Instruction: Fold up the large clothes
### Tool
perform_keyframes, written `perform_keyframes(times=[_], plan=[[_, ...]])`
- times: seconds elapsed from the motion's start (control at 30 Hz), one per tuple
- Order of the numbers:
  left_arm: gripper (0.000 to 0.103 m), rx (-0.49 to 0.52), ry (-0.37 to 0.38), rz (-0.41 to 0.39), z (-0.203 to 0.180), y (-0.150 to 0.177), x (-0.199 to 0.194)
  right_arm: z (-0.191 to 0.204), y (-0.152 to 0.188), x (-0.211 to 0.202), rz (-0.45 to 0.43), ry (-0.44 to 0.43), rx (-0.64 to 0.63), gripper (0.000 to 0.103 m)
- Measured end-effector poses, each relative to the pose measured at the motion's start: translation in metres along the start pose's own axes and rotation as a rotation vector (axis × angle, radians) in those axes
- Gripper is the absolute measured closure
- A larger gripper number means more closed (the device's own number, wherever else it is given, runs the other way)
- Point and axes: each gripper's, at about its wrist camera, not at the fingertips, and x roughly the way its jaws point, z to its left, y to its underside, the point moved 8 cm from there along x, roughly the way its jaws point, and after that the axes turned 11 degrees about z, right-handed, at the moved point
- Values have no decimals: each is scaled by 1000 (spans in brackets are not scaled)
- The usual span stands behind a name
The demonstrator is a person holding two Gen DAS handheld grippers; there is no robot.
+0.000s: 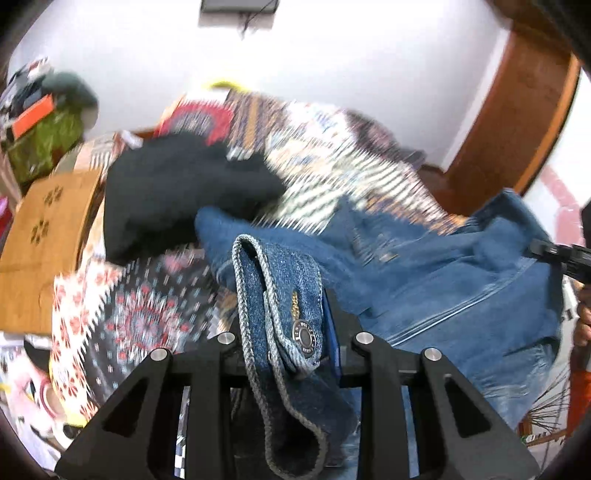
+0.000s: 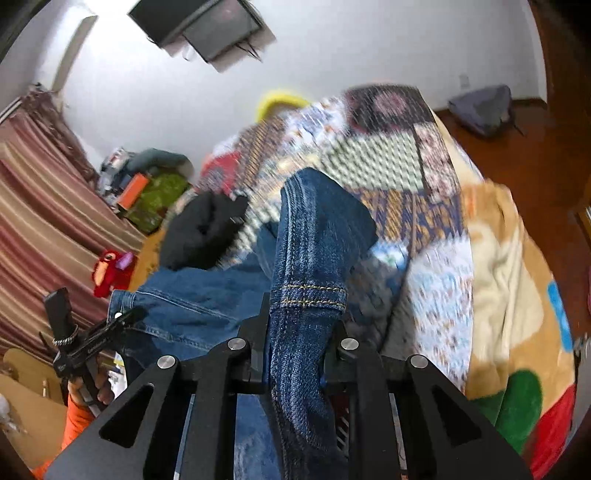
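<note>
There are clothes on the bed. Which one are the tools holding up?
The blue denim jacket. Both the left tool and the right tool pinch its fabric. The black garment lies untouched on the patterned bedspread.

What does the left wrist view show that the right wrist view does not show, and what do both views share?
Only the left wrist view: a metal snap button on the denim flap in the left gripper, and a wooden panel with flower cut-outs.

Only the right wrist view: striped curtains, a red toy, a grey bag on the floor, and the cuff with yellow stitching in the right gripper.

Both: the blue denim jacket, a black garment, the patterned bedspread and the wall screen. Both jaws are shut on denim.
</note>
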Motion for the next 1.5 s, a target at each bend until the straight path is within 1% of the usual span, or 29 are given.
perform_keyframes(times=[0.13,0.2,0.3,0.37,0.4,0.47,0.5,0.6,0.63,0.7,0.73,0.8,0.83,0.87,0.9,0.97,1.03,1.17,1.23,1.33,1.37,1.5], plan=[[76,70,20,-112,-37,-28,-43,15,-25,-25,-79,4,-41,88],[76,85,22,-166,-48,-44,-59,19,-39,-36,-117,5,-55,88],[76,74,27,-222,-50,-65,-76,16,-61,-48,-167,0,-53,88],[76,62,24,-245,-46,-81,-76,8,-67,-45,-167,-13,-34,88],[76,56,18,-244,-43,-85,-71,1,-71,-40,-162,-3,-20,88],[75,34,15,-207,-33,-94,-47,-16,-74,-21,-139,19,15,88],[75,18,12,-174,-25,-96,-29,-32,-73,-2,-105,43,39,88],[75,-19,-16,-62,-6,-94,27,-71,-63,42,-12,116,98,88],[75,-45,-16,-2,4,-89,57,-88,-56,60,29,145,124,88],[75,-74,-9,75,13,-79,90,-114,-43,85,91,181,167,88],[75,-81,-24,120,18,-72,112,-129,-34,98,124,204,187,88],[74,-67,-85,160,24,-65,134,-152,-21,114,159,264,212,87],[72,-48,-122,182,27,-61,147,-159,-18,117,162,289,209,86],[70,-38,-137,199,30,-57,158,-164,-13,119,163,303,200,86],[69,-37,-135,218,33,-54,167,-165,-12,119,162,304,196,85],[63,-42,-129,238,34,-46,177,-167,-10,116,161,302,192,83],[59,-36,-140,241,35,-43,182,-165,-10,111,162,311,195,81],[56,-64,-126,251,34,-39,177,-157,-7,96,154,334,195,79],[55,-66,-125,259,33,-37,169,-153,-5,89,148,338,194,77],[55,-40,-151,256,28,-32,152,-144,-2,73,122,350,169,75],[55,-31,-157,253,28,-33,149,-139,1,67,130,340,157,75],[53,7,-166,205,19,-29,113,-116,7,39,83,323,109,72]])
